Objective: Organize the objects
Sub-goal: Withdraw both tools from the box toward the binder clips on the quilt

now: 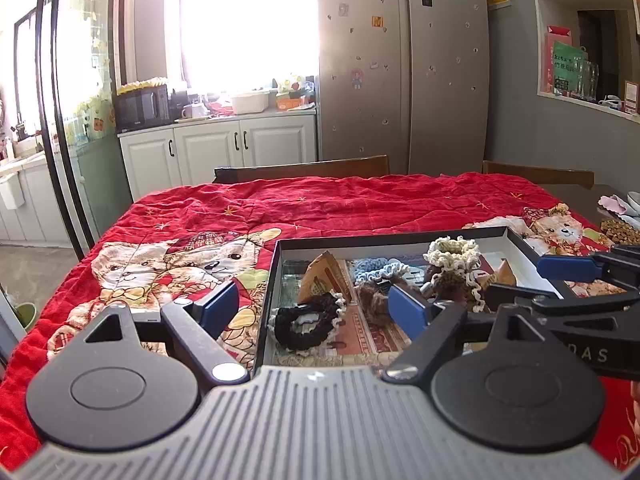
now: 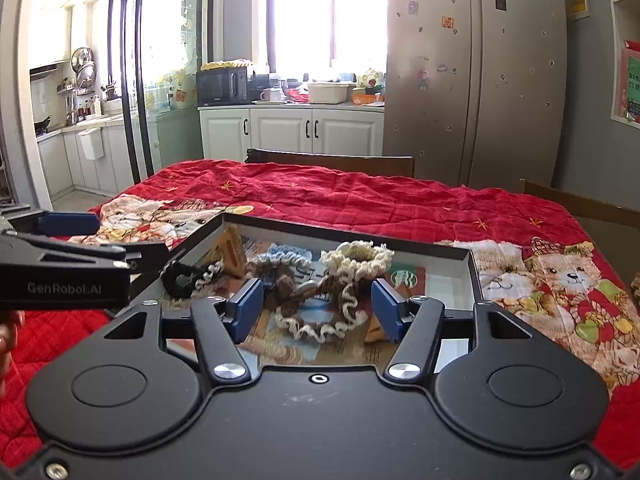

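Observation:
A shallow black-rimmed box [image 1: 392,238] lies on the red bear-print cloth [image 1: 320,204] and holds several scrunchies. A black one [image 1: 308,324] lies at its near left, with a pale blue one [image 1: 376,270] and a cream one [image 1: 452,252] farther back. My left gripper [image 1: 314,306] stands open over the box's left rim, above the black scrunchie and not touching it. My right gripper [image 2: 318,308] is open too, with a brown scrunchie edged in cream ruffle [image 2: 312,330] lying loose between its pads. Each gripper shows at the edge of the other's view.
Tan folded paper packets [image 2: 232,252] stand in the box among the scrunchies. Two wooden chair backs [image 1: 304,168] line the table's far side. A brown patterned item [image 1: 620,232] sits off the cloth's right edge. A hand [image 2: 8,336] shows at the left.

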A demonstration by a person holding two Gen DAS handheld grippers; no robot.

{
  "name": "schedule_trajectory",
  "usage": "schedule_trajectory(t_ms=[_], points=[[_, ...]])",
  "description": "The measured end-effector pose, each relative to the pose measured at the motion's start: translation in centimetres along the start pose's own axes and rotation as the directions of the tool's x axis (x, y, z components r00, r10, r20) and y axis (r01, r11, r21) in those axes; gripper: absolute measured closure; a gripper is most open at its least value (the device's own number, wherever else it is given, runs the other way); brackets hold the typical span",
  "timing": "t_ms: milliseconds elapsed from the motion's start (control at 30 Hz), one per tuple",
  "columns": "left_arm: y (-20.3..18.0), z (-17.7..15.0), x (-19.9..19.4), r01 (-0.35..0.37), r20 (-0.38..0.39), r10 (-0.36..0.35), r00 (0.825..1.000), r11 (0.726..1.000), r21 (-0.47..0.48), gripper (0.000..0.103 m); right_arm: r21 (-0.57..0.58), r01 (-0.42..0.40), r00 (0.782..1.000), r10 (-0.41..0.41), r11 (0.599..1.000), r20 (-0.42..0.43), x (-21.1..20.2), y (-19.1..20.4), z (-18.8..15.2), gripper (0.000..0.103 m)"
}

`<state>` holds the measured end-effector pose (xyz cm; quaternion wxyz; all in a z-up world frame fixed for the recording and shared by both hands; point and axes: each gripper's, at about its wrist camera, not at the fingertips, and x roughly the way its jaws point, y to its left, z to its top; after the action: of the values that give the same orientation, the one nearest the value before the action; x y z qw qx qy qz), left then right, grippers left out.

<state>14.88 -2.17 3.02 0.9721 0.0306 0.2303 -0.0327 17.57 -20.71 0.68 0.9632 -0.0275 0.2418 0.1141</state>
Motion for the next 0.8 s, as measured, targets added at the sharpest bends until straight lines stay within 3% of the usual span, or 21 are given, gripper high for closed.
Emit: schedule_trajectory(t_ms=[800], points=[[0.5,-3.2,-5.1,0.020,-0.006,-0.020,1.000,0.999,0.051,0.010,0.024,0.021,1.000,-0.021,0.999,-0.020,-5.6,0.2,-3.5,0.040]])
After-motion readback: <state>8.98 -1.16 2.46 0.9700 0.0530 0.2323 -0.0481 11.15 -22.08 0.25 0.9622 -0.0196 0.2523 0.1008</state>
